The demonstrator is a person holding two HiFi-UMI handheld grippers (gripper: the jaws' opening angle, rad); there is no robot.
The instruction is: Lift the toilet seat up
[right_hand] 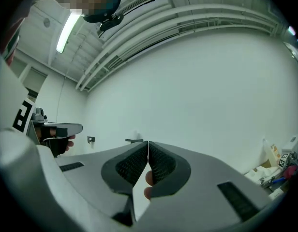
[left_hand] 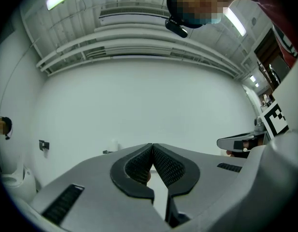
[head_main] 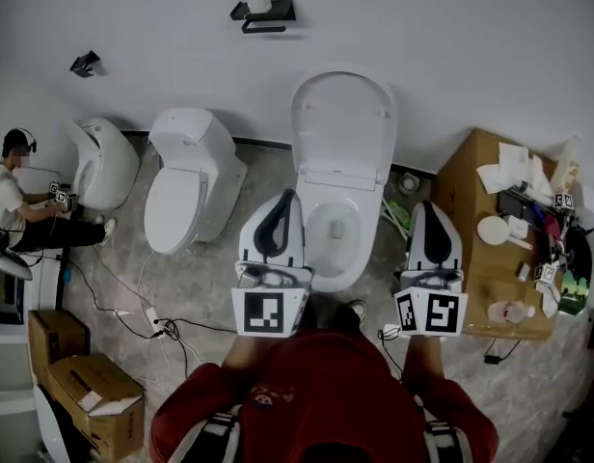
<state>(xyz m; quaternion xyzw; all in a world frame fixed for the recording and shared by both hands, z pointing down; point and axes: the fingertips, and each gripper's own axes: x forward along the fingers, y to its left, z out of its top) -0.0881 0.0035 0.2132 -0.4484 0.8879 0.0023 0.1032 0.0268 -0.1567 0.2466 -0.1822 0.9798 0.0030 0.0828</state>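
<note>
Both tongs are clenched and empty: the left gripper (left_hand: 152, 151) has its ribbed pads pressed tip to tip with nothing between them, and the right gripper (right_hand: 147, 149) is the same. Each points roughly level at the bare white wall behind the toilet bowl (head_main: 326, 280). In the head view they hang just in front of the bowl, one at its left edge and one well off to its right, touching nothing.

The toilet seat (head_main: 343, 123) stands upright behind the bowl, leaning toward the wall. The bowl's rim looks bare, so the lift seems done. From this steep angle, though, I cannot be sure whether the raised panel is lid and ring together or the lid alone.

To finish well, check that the seat leans past its balance point so it cannot drop. If a ring is down, slip one closed tip under its front edge and swing it back slowly, easing off before it meets the lid.
</note>
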